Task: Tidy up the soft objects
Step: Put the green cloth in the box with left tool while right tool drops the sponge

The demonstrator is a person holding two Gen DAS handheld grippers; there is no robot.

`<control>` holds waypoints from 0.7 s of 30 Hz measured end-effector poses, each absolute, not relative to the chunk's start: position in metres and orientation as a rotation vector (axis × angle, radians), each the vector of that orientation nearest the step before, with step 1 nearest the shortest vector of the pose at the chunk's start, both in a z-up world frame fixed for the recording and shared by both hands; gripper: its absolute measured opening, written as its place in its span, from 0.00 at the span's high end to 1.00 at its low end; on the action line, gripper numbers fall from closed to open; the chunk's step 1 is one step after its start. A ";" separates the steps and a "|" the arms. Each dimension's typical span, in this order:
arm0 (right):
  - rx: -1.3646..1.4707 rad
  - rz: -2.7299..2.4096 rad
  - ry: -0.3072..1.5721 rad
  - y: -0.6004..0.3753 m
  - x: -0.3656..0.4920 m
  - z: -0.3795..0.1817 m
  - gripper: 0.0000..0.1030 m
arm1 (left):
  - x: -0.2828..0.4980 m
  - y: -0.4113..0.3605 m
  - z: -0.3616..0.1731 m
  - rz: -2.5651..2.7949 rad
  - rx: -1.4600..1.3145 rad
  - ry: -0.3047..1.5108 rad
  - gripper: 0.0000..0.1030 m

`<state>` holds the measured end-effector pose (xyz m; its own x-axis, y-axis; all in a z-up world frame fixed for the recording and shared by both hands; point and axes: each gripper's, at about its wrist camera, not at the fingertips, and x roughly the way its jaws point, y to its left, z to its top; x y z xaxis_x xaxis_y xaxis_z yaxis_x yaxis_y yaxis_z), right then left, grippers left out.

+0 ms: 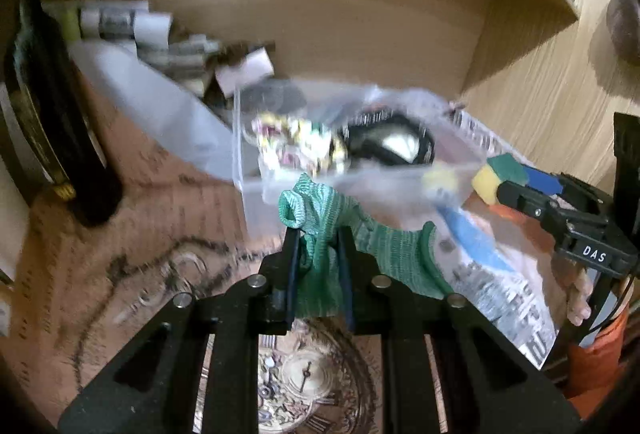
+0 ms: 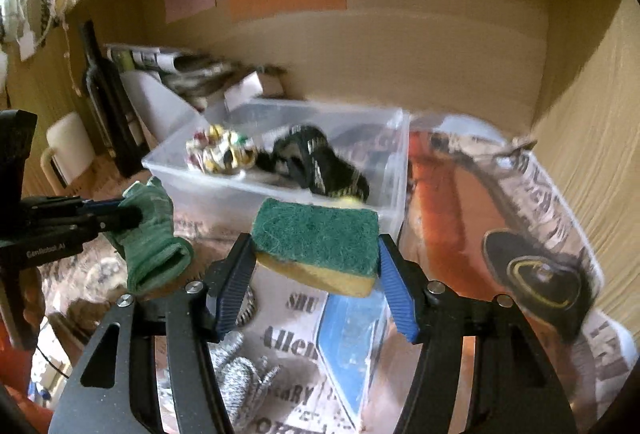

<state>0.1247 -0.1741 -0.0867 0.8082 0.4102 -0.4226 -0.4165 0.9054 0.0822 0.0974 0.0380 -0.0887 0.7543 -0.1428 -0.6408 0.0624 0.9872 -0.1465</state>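
**Both claws loaded, bin ahead**

Left claw (image 1: pixel 316 262), left wrist view: clamped on green knit glove (image 1: pixel 320 230). Fabric bunched between the two fingers, one rolled opening sticking up past the tips, rest draping right. Straight ahead, just beyond the tips: clear plastic bin (image 1: pixel 280 190), blurred. Inside it a multicoloured soft bundle (image 1: pixel 300 142) and a black item (image 1: pixel 392 146), can't tell what it is. Ahead-right: right claw (image 1: pixel 500 182) coming in from the side, gripping the sponge (image 1: pixel 500 174). Below the left claw: counter (image 1: pixel 120 234) with clock-print covering.

Right claw (image 2: pixel 316 262), right wrist view: clenched on sponge (image 2: pixel 320 242), blue pads pressing both ends, green scourer face up, yellow foam beneath. Bin (image 2: pixel 360 218) directly ahead, near wall just past the sponge; bundle (image 2: pixel 220 152) and black item (image 2: pixel 316 162) inside. Left of the right claw: left claw (image 2: pixel 132 214) holding glove (image 2: pixel 152 234), beside the bin, outside it. Below: grey knit glove (image 2: pixel 240 374) lying on newsprint-pattern cloth (image 2: pixel 288 346). Right: orange bag (image 2: pixel 448 218).
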 end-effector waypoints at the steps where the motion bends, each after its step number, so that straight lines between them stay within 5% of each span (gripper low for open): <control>1: -0.012 0.441 0.434 -0.174 0.123 -0.083 0.44 | 0.098 0.039 -0.083 -0.108 -0.117 0.692 0.83; 11: 0.012 0.456 0.313 -0.171 0.121 -0.049 0.44 | 0.112 0.037 -0.036 -0.039 -0.084 0.513 0.83; 21: 0.035 0.481 0.343 -0.156 0.156 -0.050 0.44 | 0.165 0.040 -0.056 -0.015 -0.096 0.579 0.83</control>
